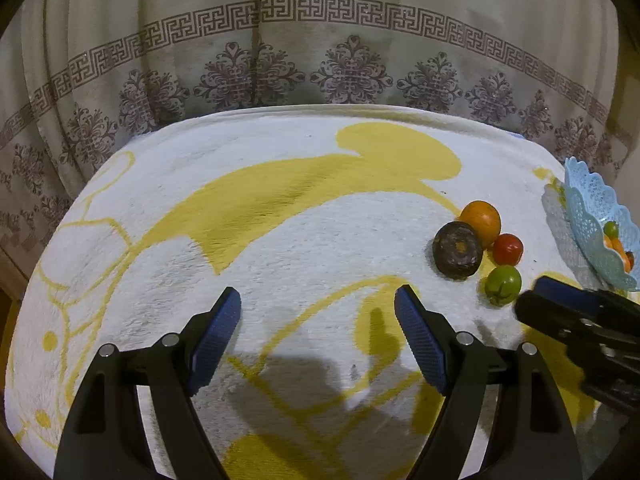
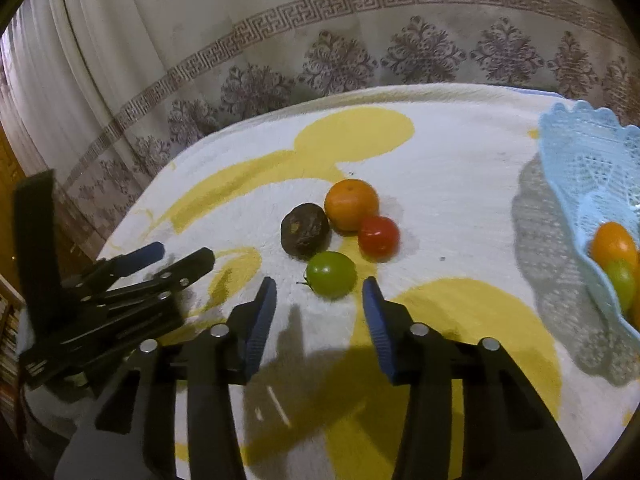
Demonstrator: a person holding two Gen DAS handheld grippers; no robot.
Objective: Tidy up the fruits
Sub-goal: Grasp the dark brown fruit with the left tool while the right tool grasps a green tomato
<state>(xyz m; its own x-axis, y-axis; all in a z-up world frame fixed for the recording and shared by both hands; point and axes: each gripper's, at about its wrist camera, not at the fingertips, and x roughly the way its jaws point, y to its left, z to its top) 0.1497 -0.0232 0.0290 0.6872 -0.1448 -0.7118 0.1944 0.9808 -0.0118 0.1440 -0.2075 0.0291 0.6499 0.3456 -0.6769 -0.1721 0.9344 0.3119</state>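
Fruit already lay in the blue basket [image 2: 576, 148] at the blanket's [image 2: 460, 168] right edge: an orange piece and a green one at least. Four pieces were left in a cluster: orange [image 2: 351, 204], dark fruit [image 2: 305, 230], red tomato [image 2: 378, 237], green tomato [image 2: 331, 274]. Right gripper [image 2: 320, 304] stood empty, jaws apart, just short of the green tomato. Left gripper [image 1: 318, 312] hung wide and empty, well apart.

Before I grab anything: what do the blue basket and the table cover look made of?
Blue basket: looks like thin moulded plastic, matte, pierced in a lace pattern with a scalloped rim; light passes through and casts a dotted shadow. Table cover: seems a soft plush or fleece fabric, white with yellow shapes; the fuzzy nap shows brushed streaks. Neither can be confirmed by look alone.
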